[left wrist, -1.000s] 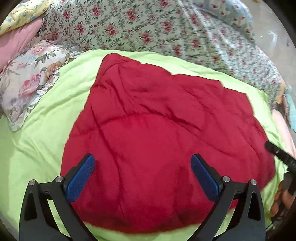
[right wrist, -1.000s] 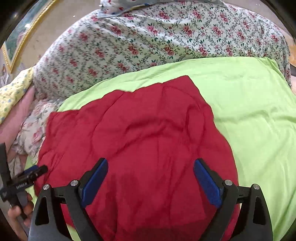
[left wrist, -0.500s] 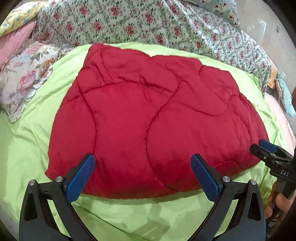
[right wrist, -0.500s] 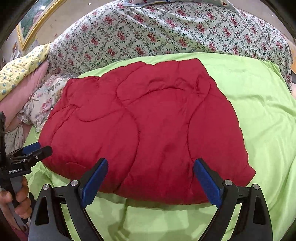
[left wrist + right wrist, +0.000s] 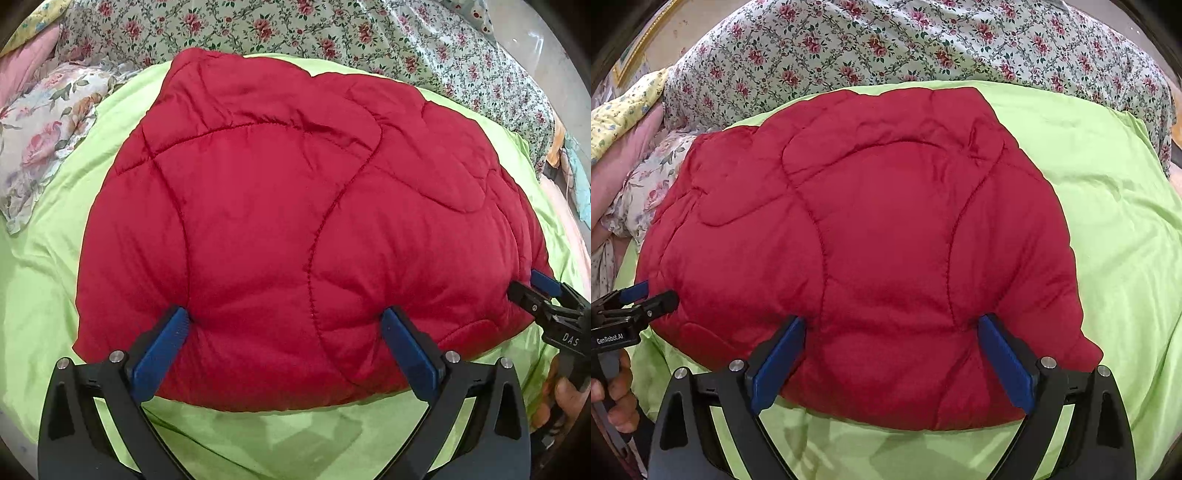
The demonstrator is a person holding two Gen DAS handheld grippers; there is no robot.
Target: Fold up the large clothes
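A red quilted padded garment (image 5: 295, 221) lies folded in a thick mound on the lime-green bedsheet (image 5: 44, 280); it also shows in the right wrist view (image 5: 871, 236). My left gripper (image 5: 284, 317) is open, its blue pads pressed into the garment's near edge at its left part. My right gripper (image 5: 890, 325) is open too, its pads pressed into the near edge at the right part. Each gripper shows at the edge of the other's view: the right gripper (image 5: 535, 291) and the left gripper (image 5: 639, 299).
A floral quilt (image 5: 332, 33) is bunched along the far side of the bed. A floral pillow (image 5: 40, 133) and pink and yellow bedding (image 5: 22, 55) lie at the far left. The green sheet (image 5: 1108, 221) extends to the right of the garment.
Both grippers moved forward and down to the garment's near edge. The garment went from spread flat to a puffed, folded mound with its near edge now between the open pads.
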